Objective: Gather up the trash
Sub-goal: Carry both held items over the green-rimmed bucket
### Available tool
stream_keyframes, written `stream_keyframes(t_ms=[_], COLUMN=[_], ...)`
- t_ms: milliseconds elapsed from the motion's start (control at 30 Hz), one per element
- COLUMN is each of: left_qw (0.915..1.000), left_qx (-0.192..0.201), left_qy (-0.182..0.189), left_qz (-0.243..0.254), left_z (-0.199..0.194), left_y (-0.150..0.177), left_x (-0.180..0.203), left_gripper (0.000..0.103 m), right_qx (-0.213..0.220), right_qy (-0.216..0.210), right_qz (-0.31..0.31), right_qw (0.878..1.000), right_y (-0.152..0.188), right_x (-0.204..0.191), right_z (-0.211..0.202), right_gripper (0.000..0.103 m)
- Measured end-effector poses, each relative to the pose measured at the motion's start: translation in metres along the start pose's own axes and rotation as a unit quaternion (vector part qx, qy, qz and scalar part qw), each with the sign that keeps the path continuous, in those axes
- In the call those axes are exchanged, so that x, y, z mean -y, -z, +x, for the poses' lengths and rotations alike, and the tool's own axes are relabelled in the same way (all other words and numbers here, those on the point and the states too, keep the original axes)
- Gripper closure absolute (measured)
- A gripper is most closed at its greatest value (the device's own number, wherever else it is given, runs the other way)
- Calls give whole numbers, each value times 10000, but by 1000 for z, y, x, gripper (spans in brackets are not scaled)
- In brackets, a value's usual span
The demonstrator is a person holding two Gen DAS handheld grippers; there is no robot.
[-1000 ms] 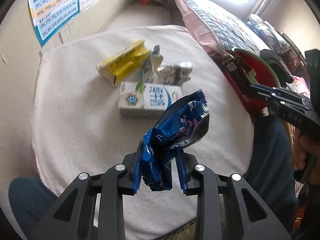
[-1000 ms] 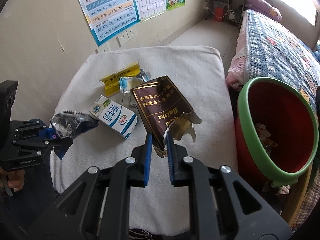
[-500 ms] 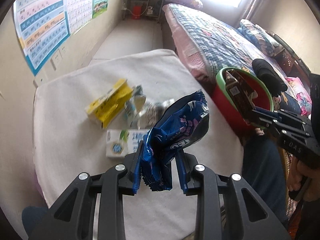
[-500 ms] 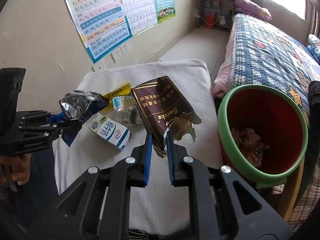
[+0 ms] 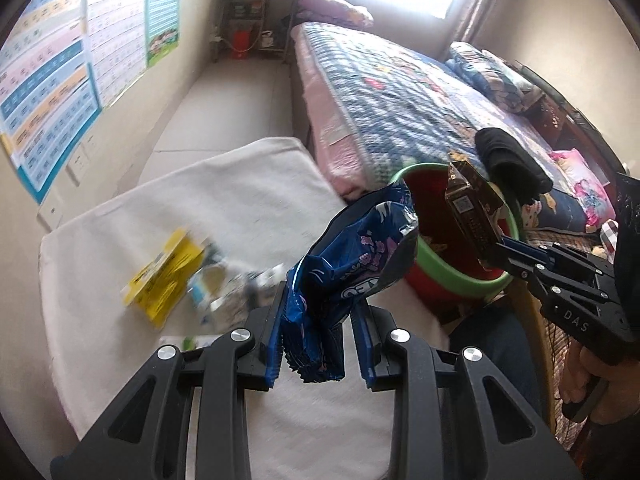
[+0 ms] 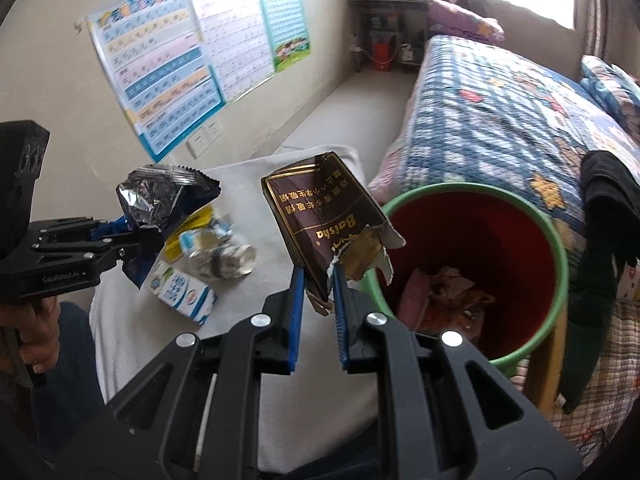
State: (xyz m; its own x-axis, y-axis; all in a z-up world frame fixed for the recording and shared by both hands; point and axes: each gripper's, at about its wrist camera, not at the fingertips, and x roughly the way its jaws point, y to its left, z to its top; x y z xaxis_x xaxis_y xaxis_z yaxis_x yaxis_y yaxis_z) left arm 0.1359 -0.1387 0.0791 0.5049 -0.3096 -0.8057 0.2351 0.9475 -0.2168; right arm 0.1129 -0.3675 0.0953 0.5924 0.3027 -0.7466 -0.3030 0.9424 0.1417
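Over the white table (image 5: 248, 184), seen from the left wrist, the left gripper (image 5: 320, 344) pinched a blue wrapper (image 5: 356, 256) near the bin (image 5: 456, 280). From the right wrist, the right gripper (image 6: 318, 316) clamped a torn brown box (image 6: 320, 224) beside the bin's (image 6: 558, 248) rim; cartons (image 6: 182, 292) lay on the table (image 6: 240, 312).

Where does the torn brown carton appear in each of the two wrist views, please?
Left wrist view: the brown carton is at right, in the right tongs, over the bucket.
Right wrist view: the carton is at centre, rising from those tongs.
Shared landmark: the green-rimmed red bucket beside the bed.
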Motion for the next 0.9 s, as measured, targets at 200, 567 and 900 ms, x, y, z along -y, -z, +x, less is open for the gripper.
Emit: stream_keyframes(t_ms=[200, 567, 900], left_qw=[9997, 9980, 9967], left_qx=[19, -37, -152], left_qy=[164, 468, 681], left_qz=[200, 414, 418], left_z=[13, 36, 61], left_y=[-22, -54, -76], left_x=[28, 74, 97], left_gripper=[76, 76, 76], right_qx=[177, 283, 285], right_qy=[262, 440, 503], right_qz=[255, 570, 792], right_qw=[9992, 9970, 9952], right_y=[-8, -12, -13], right_x=[36, 77, 104], right_z=[-14, -21, -19], right_gripper=[88, 88, 88])
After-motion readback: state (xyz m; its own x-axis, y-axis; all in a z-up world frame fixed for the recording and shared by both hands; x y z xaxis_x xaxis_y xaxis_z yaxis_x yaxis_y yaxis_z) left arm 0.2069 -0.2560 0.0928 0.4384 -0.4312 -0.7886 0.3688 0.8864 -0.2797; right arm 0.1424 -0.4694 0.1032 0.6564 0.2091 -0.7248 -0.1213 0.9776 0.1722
